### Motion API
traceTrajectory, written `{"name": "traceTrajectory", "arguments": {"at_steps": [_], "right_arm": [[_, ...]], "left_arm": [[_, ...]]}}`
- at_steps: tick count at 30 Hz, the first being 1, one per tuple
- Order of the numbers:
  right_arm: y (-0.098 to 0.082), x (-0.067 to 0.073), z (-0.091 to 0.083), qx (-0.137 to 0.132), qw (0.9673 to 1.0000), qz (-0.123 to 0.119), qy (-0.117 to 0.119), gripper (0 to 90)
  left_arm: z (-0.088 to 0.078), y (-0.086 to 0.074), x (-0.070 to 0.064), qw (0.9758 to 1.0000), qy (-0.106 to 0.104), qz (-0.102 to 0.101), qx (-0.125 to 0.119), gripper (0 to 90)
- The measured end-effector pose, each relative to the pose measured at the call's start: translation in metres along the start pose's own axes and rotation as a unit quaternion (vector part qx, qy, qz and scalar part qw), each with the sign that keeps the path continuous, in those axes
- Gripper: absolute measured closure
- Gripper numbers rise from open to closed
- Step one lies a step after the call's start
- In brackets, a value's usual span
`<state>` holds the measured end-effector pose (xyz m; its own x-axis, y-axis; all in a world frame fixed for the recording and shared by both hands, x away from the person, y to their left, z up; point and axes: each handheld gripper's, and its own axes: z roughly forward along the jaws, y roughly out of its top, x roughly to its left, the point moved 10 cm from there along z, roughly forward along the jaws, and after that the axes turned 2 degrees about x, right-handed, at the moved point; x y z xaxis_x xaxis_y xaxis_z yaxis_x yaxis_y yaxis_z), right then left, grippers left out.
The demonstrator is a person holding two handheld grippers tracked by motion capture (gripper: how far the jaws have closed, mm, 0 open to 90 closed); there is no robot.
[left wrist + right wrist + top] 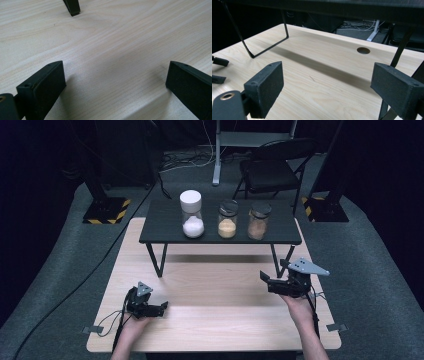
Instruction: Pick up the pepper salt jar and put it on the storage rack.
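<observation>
Dark lab: floor cables (192, 162), hazard-striped stand bases (106, 210)

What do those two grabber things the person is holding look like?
Both the left gripper and the right gripper are black, with two flat, blocky jaws. Each has a grey three-cornered plate on top with small holes, and a thin black cable trailing back.

light wooden surface (215, 320): lower centre of frame | low black metal-legged shelf (165, 227): on its far half | three glass jars on shelf, left to right: white-lidded jar of white powder (192, 215), jar of yellow grains (227, 219), jar of brown grains (259, 220) | left hand-held gripper (162, 308): lower left | right hand-held gripper (263, 277): right, before the shelf | black folding chair (272, 167): behind, upper right
</observation>
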<state>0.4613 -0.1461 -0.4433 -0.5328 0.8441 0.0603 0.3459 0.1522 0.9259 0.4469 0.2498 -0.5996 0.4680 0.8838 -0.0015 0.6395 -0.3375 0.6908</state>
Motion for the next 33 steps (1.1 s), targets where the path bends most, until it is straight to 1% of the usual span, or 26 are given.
{"name": "traceTrajectory", "arguments": {"at_steps": [21, 29, 33], "right_arm": [[-0.042, 0.001, 0.012, 0.024, 0.9997, 0.01, 0.003, 10.1], [-0.06, -0.001, 0.018, 0.041, 0.999, 0.014, 0.006, 10.1], [-0.072, -0.001, 0.022, 0.05, 0.9985, 0.019, 0.007, 10.2]], "left_arm": [[0.0, 0.0, 0.0, 1.0, 0.0, 0.0, 0.0, 2.2], [0.0, 0.0, 0.0, 1.0, 0.0, 0.0, 0.0, 2.2], [0.0, 0.0, 0.0, 1.0, 0.0, 0.0, 0.0, 2.2]]}}
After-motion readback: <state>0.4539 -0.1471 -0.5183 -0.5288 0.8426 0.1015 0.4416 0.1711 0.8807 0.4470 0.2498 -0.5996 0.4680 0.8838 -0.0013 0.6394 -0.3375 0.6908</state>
